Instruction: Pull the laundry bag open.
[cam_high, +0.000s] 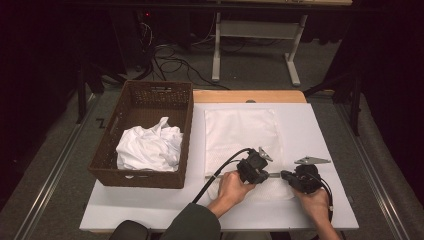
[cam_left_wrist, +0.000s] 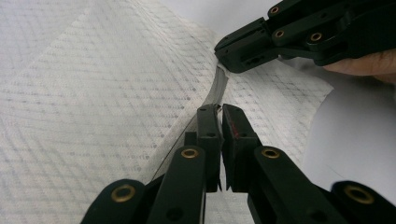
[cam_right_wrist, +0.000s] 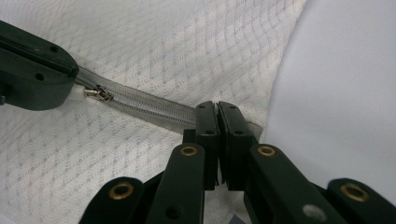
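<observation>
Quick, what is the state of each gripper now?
Left gripper: closed on the zipper of the white mesh bag, near the pull.
Right gripper: closed on the zipper's other end.

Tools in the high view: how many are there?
2. The left tool and the right tool face each other, both shut on the zipper of the white mesh bag.

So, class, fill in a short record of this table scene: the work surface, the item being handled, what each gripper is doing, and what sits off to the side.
surface: white board on a wooden table
item handled: flat white mesh bag with a grey zipper along its near edge
left gripper: shut at the zipper pull
right gripper: shut on the zipper tape near the bag's end
side item: brown wicker basket at the left, holding crumpled white cloth
</observation>
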